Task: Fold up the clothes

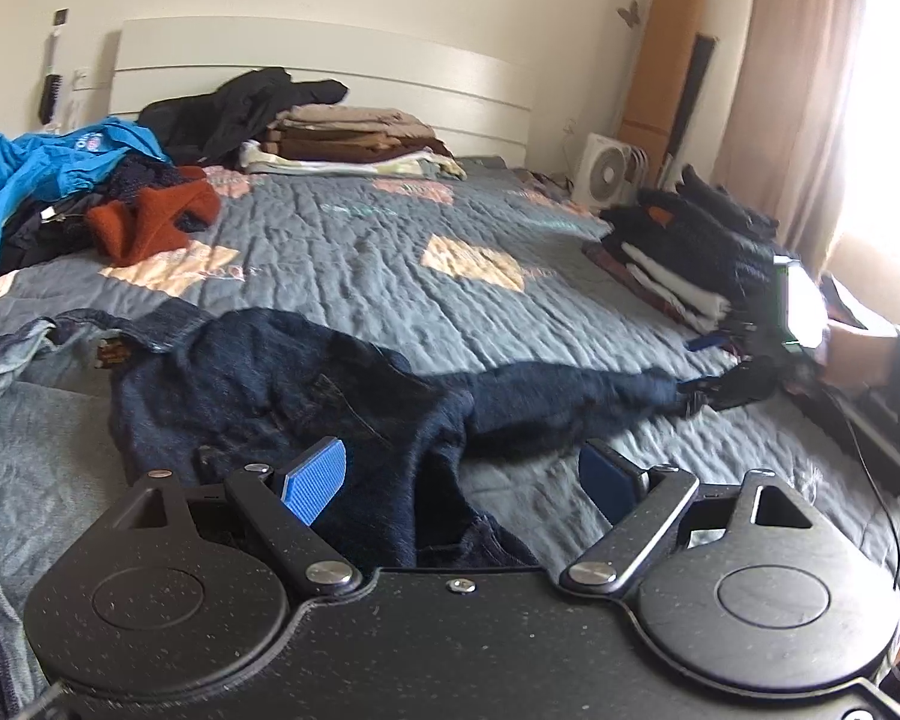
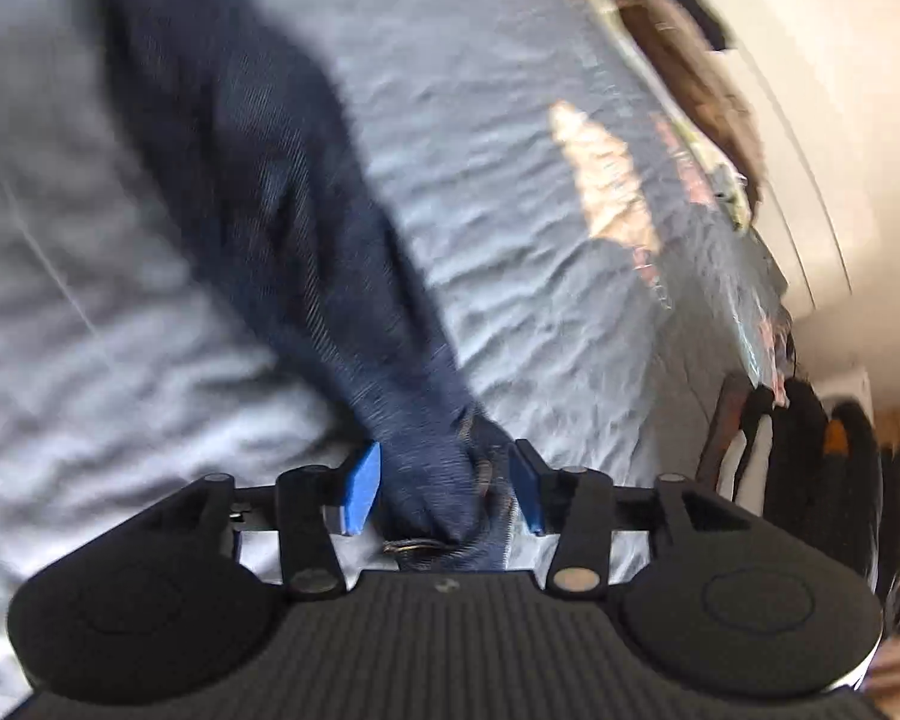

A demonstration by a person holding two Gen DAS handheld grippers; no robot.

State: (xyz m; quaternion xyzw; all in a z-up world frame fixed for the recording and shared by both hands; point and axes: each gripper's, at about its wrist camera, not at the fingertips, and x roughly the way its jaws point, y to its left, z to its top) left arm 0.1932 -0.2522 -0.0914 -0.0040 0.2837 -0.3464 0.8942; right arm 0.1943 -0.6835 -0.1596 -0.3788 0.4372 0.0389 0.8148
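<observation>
The right claw [image 2: 444, 489] sits low in the middle of its own view with the hem end of the dark jeans [image 2: 270, 198] bunched between its blue pads, which appear to press on the cloth, though blur hides the exact contact. From there the leg runs to the upper left over the grey quilt [image 2: 510, 150]. In the left wrist view, the left claw [image 1: 462, 480] stands wide apart at the bottom centre, above the jeans' crumpled seat. Folded stacks [image 1: 354, 141] lie by the headboard at upper centre.
</observation>
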